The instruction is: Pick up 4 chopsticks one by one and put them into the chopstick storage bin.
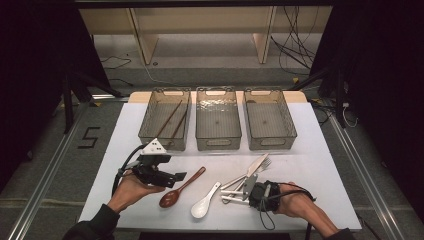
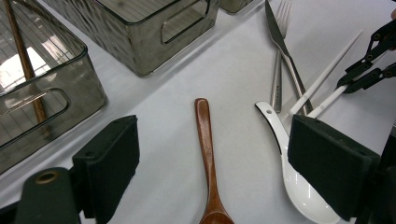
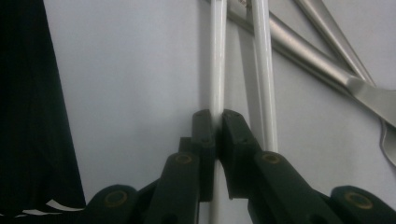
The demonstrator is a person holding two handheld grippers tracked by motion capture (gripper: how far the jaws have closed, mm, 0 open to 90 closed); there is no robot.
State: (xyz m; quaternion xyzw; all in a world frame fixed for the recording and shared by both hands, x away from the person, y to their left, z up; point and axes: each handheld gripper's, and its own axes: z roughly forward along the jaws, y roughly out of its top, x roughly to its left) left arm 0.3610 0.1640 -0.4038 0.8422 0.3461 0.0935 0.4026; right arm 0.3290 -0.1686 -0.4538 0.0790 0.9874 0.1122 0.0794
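My right gripper (image 3: pixel 217 128) is shut on one white chopstick (image 3: pixel 217 56), pinching it near its end. A second white chopstick (image 3: pixel 264 70) lies just beside it on the table. In the high view this right gripper (image 1: pixel 246 192) sits at the front right, with the white chopsticks (image 1: pixel 231 194) pointing left from it. My left gripper (image 2: pixel 215 144) is open, its jaws standing either side of a brown wooden spoon (image 2: pixel 208 154) without touching it. The high view shows the left gripper (image 1: pixel 179 176) just left of the wooden spoon (image 1: pixel 184 187).
A white ceramic spoon (image 1: pixel 204 204), a knife (image 1: pixel 257 166) and a fork (image 1: pixel 265 163) lie on the white table (image 1: pixel 310 165). Three clear bins stand behind: the left bin (image 1: pixel 149 131) holds brown chopsticks (image 1: pixel 171 119), with the middle bin (image 1: pixel 218 142) and right bin (image 1: pixel 271 142) beside it.
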